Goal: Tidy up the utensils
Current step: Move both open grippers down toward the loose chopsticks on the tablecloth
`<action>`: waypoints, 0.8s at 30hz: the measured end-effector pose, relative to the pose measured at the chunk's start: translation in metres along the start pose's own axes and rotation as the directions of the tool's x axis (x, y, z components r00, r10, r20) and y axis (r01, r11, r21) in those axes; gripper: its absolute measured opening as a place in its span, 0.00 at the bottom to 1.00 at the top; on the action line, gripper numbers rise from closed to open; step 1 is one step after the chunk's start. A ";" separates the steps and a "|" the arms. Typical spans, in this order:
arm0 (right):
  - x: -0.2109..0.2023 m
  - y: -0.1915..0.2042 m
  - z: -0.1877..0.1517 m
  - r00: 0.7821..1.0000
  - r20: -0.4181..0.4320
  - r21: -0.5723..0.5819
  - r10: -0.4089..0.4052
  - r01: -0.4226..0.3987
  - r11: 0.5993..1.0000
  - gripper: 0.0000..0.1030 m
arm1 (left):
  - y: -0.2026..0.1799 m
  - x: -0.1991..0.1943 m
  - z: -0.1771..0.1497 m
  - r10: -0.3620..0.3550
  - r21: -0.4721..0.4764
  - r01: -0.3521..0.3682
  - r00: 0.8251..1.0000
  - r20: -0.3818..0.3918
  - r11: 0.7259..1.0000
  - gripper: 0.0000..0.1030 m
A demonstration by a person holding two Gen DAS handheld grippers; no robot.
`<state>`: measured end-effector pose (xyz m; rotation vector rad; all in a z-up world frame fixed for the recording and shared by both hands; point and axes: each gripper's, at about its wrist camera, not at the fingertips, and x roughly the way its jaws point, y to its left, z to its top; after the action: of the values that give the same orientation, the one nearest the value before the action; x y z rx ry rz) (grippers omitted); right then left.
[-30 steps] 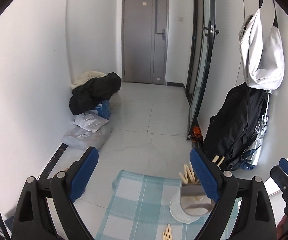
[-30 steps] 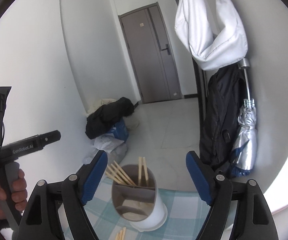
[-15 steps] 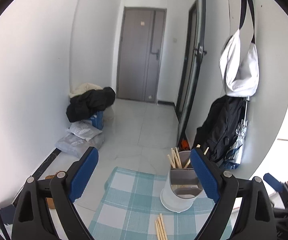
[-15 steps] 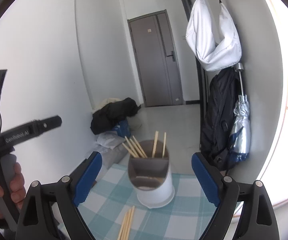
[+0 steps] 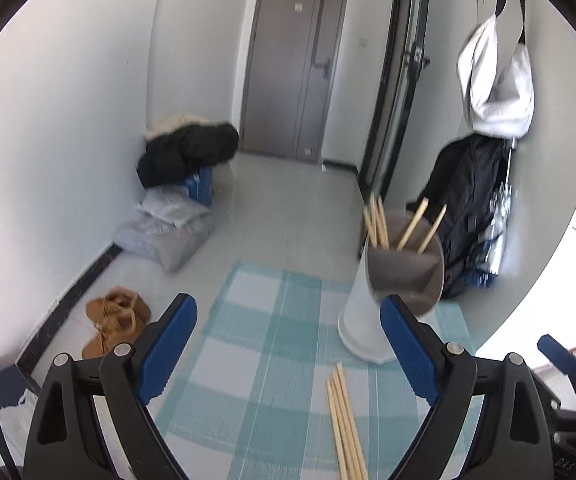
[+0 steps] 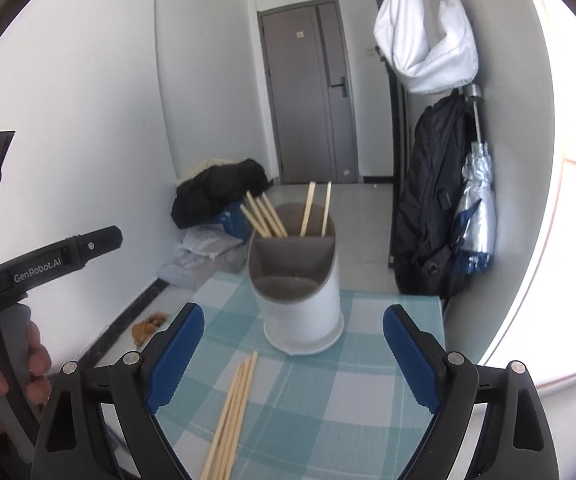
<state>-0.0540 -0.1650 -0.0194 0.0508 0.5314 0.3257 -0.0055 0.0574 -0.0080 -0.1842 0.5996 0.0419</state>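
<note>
Reaching for the loose chopsticks (image 5: 346,424) on the checked cloth (image 5: 248,344) covering the desk, we hold the left claw (image 5: 288,352) wide open and empty. We should bring one claw low and square across the bundle, pinching near the middle so the sticks do not fan apart. They are thin pale wooden sticks lying side by side just in front of the white holder (image 6: 300,288), which already carries several upright. Our right claw (image 6: 293,356), its jaws just widened, is open and empty too.

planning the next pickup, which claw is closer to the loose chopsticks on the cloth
Right, by a small margin, though it's a close call. The loose chopsticks lie just past the right claw, inside its left finger. From the left claw they lie by its right finger.
</note>
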 end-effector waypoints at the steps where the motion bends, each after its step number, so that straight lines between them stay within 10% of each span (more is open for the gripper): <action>1: 0.003 0.001 -0.002 1.000 -0.013 -0.002 0.000 0.000 1.000 0.89 | 0.002 0.004 -0.004 -0.005 0.003 0.005 1.000 -0.027 1.000 0.88; 14: 0.090 0.016 -0.030 0.950 -0.310 -0.052 0.017 -0.035 0.998 0.87 | 0.031 0.048 -0.014 0.065 -0.055 -0.076 0.982 -0.177 0.996 0.88; 24: 0.172 0.042 -0.047 0.890 -0.456 -0.076 0.010 -0.050 0.996 0.47 | 0.069 0.064 -0.013 0.053 -0.157 -0.094 0.967 -0.247 0.983 0.88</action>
<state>0.0498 -0.0717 -0.1383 -0.1050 0.9849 0.3928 0.0334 0.1215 -0.0654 -0.3341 0.8479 0.1439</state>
